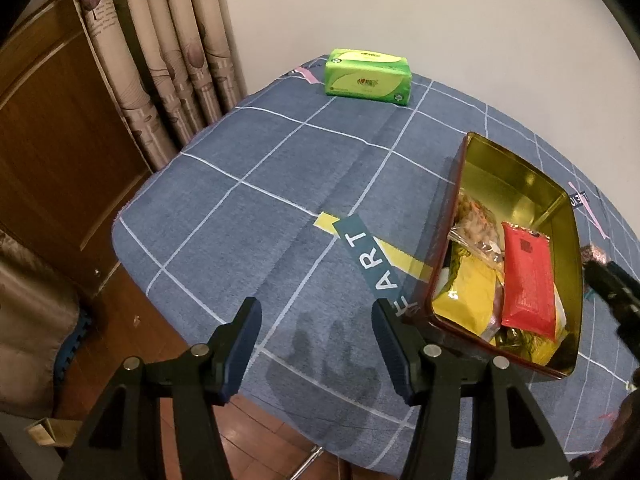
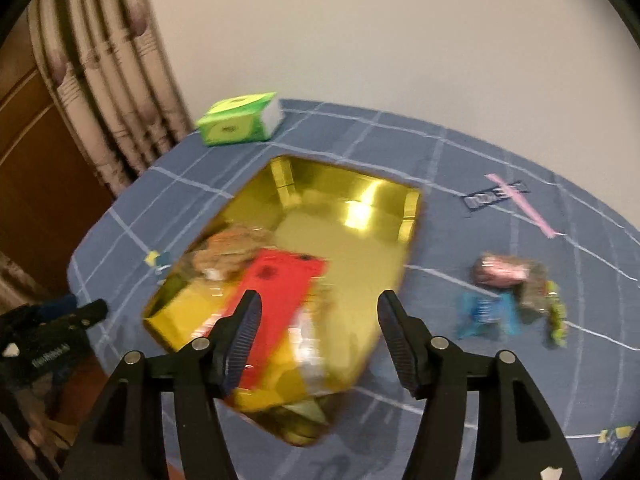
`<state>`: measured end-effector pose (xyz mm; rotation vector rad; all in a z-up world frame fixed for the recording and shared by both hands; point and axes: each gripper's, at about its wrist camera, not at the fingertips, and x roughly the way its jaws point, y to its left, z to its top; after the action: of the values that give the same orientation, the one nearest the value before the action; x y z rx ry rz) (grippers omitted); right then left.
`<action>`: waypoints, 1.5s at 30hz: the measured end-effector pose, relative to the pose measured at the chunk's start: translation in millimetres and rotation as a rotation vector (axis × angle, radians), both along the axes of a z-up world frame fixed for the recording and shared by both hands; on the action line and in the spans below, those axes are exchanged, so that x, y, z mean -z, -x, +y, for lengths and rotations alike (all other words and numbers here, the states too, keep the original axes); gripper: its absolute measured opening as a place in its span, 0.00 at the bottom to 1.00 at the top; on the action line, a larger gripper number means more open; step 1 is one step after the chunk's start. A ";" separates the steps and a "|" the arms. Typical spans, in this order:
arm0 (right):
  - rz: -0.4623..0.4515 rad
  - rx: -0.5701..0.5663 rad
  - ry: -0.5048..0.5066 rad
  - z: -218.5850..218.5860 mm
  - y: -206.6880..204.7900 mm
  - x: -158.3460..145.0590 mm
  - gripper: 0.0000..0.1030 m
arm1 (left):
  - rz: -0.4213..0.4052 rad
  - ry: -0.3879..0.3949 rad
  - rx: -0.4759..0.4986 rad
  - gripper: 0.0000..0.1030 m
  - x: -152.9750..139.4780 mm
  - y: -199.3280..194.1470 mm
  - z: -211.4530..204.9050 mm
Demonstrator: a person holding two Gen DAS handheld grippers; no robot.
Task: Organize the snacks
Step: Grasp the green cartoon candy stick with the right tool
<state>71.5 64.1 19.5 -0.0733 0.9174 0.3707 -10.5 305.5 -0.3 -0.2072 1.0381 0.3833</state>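
Gold-lined and shiny, the tin (image 1: 520, 184) is serving as my landmark on the bench (image 1: 248, 200), and most snacks are already sitting in its near end: a red packet (image 1: 528, 280) lying on top, a yellow packet (image 1: 468, 300) under it, a clear bag (image 1: 476, 220) just beyond. I am holding the left tongs (image 1: 316, 344) spread and empty just left of the tin, and the right tongs (image 2: 320, 340) spread and empty above its near end. Three loose snacks (image 2: 512, 300) are still lying on the cloth to the right of the tin, apart from it.

I am judging the risks as these: the right view is smearing, so a grab now could miss or crush a wrapper; the tin is sitting near the bench edge, so a nudge could tip it off; the piled packets could slide out.

Writing: the cloth is showing "ART" on a teal strip left of the tin. The green tissue pack (image 1: 366, 76) beyond the tin has a label I cannot read.
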 end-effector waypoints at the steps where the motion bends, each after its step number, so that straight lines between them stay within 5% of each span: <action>1: -0.008 0.012 0.007 -9.2 -0.8 -0.5 0.56 | 0.000 -0.001 -0.001 0.57 0.0 0.4 0.1; 16: -0.009 0.243 0.134 -176.0 -35.5 31.1 0.48 | 0.012 -0.052 0.006 0.57 2.7 -2.3 -6.9; 35: 0.064 0.238 0.063 -199.9 -68.4 77.8 0.33 | -0.025 -0.089 0.215 0.57 -23.0 -16.8 -95.0; 45: 0.005 0.215 0.088 -206.3 -63.3 79.9 0.21 | -0.029 -0.085 0.358 0.57 -23.9 -44.3 -172.4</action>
<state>134.8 -142.3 -60.4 -0.0540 0.9361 0.1311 33.8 133.1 23.6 0.0500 1.0053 0.0993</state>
